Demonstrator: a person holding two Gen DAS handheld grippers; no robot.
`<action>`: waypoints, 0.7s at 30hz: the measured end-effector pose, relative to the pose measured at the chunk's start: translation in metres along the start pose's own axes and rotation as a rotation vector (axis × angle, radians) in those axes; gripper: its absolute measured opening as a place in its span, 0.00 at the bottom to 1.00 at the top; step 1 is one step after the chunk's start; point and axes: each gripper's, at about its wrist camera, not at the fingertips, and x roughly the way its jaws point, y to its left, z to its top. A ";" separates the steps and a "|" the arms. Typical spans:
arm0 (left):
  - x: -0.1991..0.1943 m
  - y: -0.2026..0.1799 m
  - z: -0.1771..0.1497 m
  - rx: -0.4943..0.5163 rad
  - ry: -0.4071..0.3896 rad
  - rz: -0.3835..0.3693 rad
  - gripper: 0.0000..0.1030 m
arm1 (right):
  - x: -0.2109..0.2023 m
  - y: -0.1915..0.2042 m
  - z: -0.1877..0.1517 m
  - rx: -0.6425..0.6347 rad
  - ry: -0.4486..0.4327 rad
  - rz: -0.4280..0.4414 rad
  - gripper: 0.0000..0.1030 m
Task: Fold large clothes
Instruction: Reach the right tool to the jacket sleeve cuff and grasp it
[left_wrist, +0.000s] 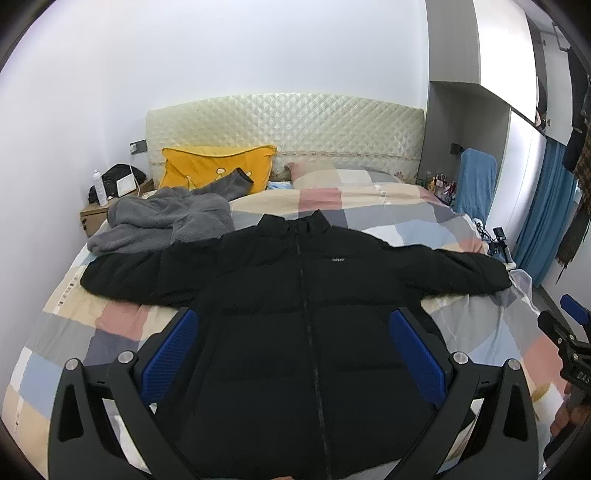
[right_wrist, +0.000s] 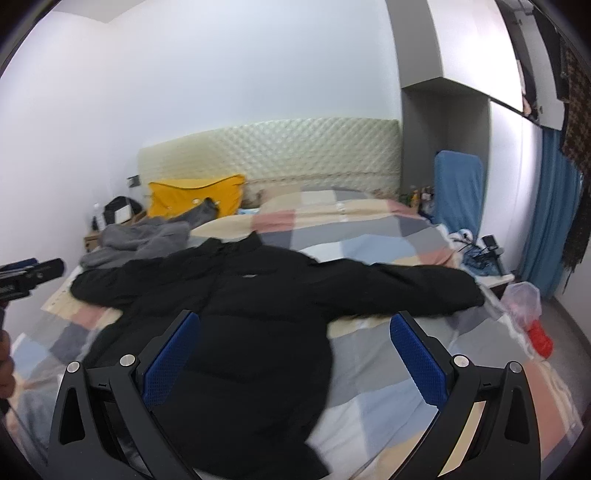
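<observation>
A black puffer jacket (left_wrist: 295, 302) lies flat and front-up on the checked bedspread (left_wrist: 406, 218), zipped, with both sleeves spread out to the sides. My left gripper (left_wrist: 295, 325) hovers open above the jacket's lower body, its blue pads (left_wrist: 173, 347) wide apart and holding nothing. In the right wrist view the same jacket (right_wrist: 258, 295) appears a little blurred. My right gripper (right_wrist: 295, 328) is open over the jacket's right side and the bedspread (right_wrist: 388, 354), also holding nothing. Each gripper shows at the edge of the other's view.
A grey fleece garment (left_wrist: 162, 221) lies crumpled at the bed's back left, by a yellow pillow (left_wrist: 218, 166) and the quilted headboard (left_wrist: 284, 122). A nightstand (left_wrist: 99, 214) stands at left. Blue curtains (left_wrist: 543, 206) and a blue-covered chair (left_wrist: 476, 177) are at right.
</observation>
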 end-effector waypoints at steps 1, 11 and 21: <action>0.003 -0.001 0.003 0.000 -0.004 -0.001 1.00 | 0.005 -0.007 0.002 0.003 -0.008 -0.017 1.00; 0.054 -0.016 0.026 0.004 -0.005 -0.051 1.00 | 0.069 -0.069 0.019 0.080 -0.075 -0.128 1.00; 0.108 -0.008 0.005 0.021 -0.005 -0.077 1.00 | 0.130 -0.139 0.008 0.260 -0.080 -0.152 1.00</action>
